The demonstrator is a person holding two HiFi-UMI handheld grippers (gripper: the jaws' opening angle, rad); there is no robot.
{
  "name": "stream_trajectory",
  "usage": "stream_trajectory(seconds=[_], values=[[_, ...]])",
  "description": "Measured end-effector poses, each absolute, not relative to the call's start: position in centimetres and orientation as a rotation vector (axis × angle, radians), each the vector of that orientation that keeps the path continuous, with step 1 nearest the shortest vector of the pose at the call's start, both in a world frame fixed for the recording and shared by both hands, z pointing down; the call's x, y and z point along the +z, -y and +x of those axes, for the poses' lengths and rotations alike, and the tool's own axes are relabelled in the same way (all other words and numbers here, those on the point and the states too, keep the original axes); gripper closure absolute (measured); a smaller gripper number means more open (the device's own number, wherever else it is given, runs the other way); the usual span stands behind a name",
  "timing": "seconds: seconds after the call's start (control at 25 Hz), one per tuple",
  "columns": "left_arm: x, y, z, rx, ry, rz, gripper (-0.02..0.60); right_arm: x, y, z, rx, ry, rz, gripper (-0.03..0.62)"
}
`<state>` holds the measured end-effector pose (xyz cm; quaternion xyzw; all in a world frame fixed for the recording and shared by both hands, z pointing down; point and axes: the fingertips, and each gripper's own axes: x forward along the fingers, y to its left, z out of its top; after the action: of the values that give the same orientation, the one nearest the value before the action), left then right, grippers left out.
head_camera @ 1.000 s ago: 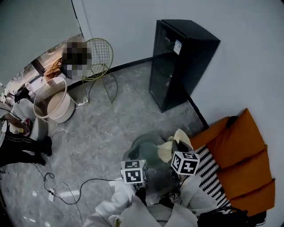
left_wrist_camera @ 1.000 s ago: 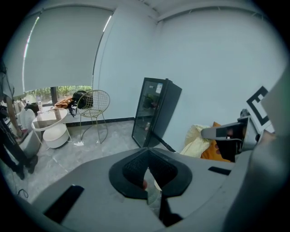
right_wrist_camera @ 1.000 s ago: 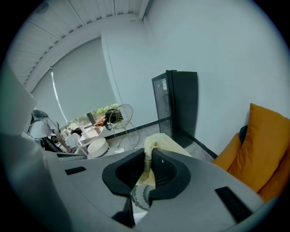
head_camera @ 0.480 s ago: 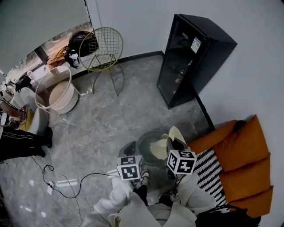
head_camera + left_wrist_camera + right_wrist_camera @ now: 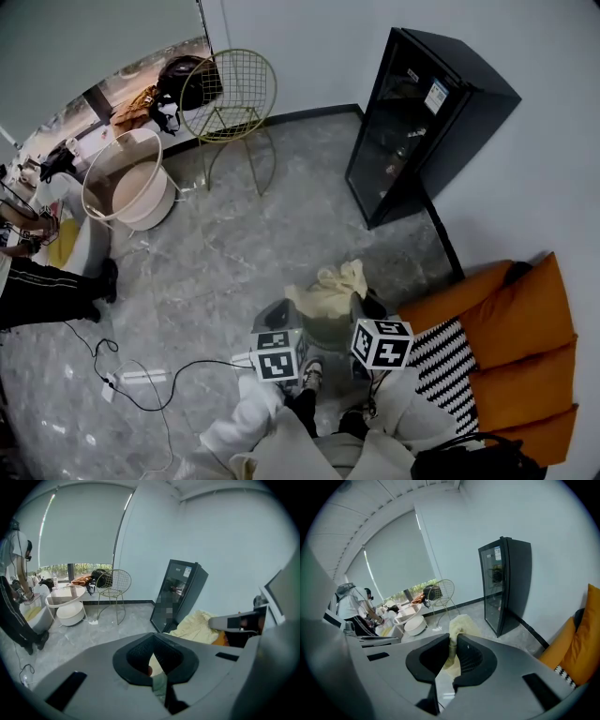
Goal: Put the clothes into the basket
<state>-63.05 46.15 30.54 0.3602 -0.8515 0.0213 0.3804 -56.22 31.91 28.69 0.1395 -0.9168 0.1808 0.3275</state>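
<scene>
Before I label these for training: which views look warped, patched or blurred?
Head view: fisheye bends the walls and tilts the black cabinet. Left gripper view: dark round border, mosaic patch over the cabinet front. Right gripper view: same border, yellow cloth crisp.

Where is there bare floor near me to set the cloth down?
Bare marble floor lies between the wire chair, the black cabinet and the basket under the cloth. Crowded: power strip on the left, orange sofa on the right.
</scene>
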Motion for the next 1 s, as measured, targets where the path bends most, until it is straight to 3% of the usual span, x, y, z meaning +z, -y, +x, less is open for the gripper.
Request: stream_trajectory(seconds=[0.28,1.0], values=[[32.8,-47.1,-63.4,0.057,2.144,0.895,0.578,31.0,-33.6,-57.4,0.461,2.385,0.313,0.543],[44.7,-44.8,-61.6,0.144,1.942,0.941,0.578,46.4,-32.6,-54.2,0.589,2.113,0.432,0.542]])
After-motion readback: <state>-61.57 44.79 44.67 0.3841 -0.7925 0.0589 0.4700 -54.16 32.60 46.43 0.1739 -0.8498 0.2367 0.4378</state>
